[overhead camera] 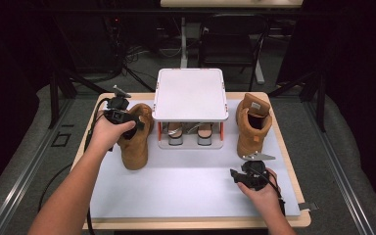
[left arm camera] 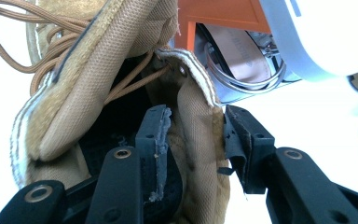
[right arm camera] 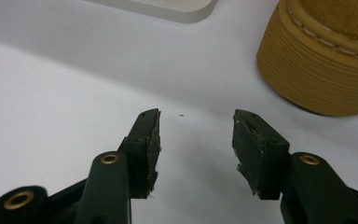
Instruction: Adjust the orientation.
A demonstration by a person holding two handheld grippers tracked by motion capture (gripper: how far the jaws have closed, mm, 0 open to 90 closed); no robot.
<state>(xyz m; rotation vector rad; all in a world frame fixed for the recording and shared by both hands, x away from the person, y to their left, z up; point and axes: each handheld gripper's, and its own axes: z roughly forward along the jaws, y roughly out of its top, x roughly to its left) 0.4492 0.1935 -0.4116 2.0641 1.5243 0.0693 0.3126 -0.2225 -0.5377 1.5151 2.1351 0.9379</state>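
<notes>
We pinch the left boot's collar edge with the left gripper; the right gripper hangs spread over bare mat, with the right boot just beyond it.

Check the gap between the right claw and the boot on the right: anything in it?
Nothing. In the right gripper view, the open right claw faces bare white mat, the boot's sole ahead to one side. The high view shows the same.
</notes>
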